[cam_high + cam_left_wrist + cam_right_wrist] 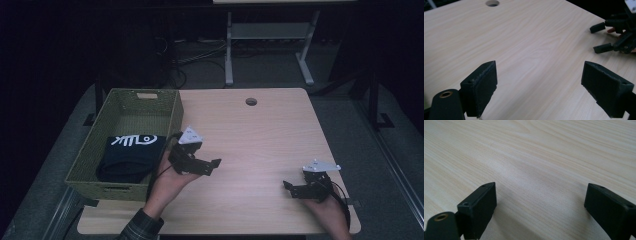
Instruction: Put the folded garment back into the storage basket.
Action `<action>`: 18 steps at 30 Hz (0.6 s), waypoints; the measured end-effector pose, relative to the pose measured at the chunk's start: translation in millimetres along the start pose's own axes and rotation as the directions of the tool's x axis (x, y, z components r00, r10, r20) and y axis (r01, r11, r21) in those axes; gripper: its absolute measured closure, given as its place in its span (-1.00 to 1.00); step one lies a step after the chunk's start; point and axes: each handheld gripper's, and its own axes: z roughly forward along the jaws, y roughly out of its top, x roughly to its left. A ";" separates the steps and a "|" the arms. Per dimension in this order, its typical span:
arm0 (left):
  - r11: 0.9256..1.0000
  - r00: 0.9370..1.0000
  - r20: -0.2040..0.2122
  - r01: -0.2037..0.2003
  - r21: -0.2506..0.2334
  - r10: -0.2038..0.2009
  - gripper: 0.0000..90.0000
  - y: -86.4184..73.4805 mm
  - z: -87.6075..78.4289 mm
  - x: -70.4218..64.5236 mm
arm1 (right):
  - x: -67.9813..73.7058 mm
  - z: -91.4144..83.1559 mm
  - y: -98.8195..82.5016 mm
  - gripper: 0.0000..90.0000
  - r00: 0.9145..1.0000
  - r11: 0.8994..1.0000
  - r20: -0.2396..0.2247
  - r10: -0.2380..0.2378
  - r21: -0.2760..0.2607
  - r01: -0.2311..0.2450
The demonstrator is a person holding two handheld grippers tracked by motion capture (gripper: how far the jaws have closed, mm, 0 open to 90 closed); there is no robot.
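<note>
Folded black garment (pixel 129 156) lay inside the basket (pixel 87 150); beside that basket, left gripper (pixel 212 166) and right gripper (pixel 290 188) hovered, jaws wide, empty, seemingly finished.

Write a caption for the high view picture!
Folded black cloth in green woven basket; two open grippers over wooden table.

Light wood table (pixel 260 135) has a round cable hole (pixel 251 101) near the far edge. Behind it there's a white desk frame (pixel 270 37) on grey carpet, plus some cables (pixel 197 55) on the floor.
</note>
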 end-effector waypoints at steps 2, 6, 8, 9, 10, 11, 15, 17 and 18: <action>1.000 1.000 0.001 -0.015 0.005 0.015 -0.71 -4.0 8.5 -5.5 | 0.1 0.0 0.0 -0.77 1.000 1.000 0.001 0.002 0.000 -0.002; 1.000 1.000 0.004 -0.024 0.009 0.024 -0.71 -14.5 25.3 -11.6 | 0.0 0.2 0.0 -0.77 1.000 1.000 0.001 0.001 0.000 -0.001; 0.999 1.000 0.008 -0.031 0.023 0.031 -0.71 -20.8 34.0 -11.6 | -0.1 0.2 0.0 -0.77 1.000 1.000 0.002 -0.001 0.000 0.001; 0.999 1.000 0.006 -0.031 0.029 0.031 -0.71 -23.4 37.1 -11.2 | -0.1 0.2 0.0 -0.77 1.000 1.000 0.002 -0.001 0.000 0.001; 0.999 0.999 0.003 -0.033 0.028 0.033 -0.72 -27.7 41.4 -10.6 | -0.1 0.2 -0.1 -0.77 1.000 1.000 0.002 -0.001 0.000 0.001; 0.999 0.999 -0.003 -0.034 0.021 0.034 -0.72 -31.5 44.6 -10.4 | -0.1 0.2 0.0 -0.77 1.000 1.000 0.002 -0.001 0.000 0.001; 0.998 0.999 -0.016 -0.040 0.046 0.041 -0.71 -43.8 56.9 -7.0 | -0.1 0.2 0.0 -0.77 1.000 1.000 0.002 -0.001 0.000 0.001; 0.998 1.000 -0.015 -0.027 0.059 0.027 -0.71 -48.8 62.5 -3.9 | -0.1 0.2 0.0 -0.77 1.000 1.000 0.002 -0.001 0.000 0.001; 0.997 1.000 -0.017 -0.024 0.069 0.026 -0.72 -50.2 64.5 -3.0 | -0.1 0.2 0.0 -0.77 1.000 1.000 0.002 -0.001 0.000 0.001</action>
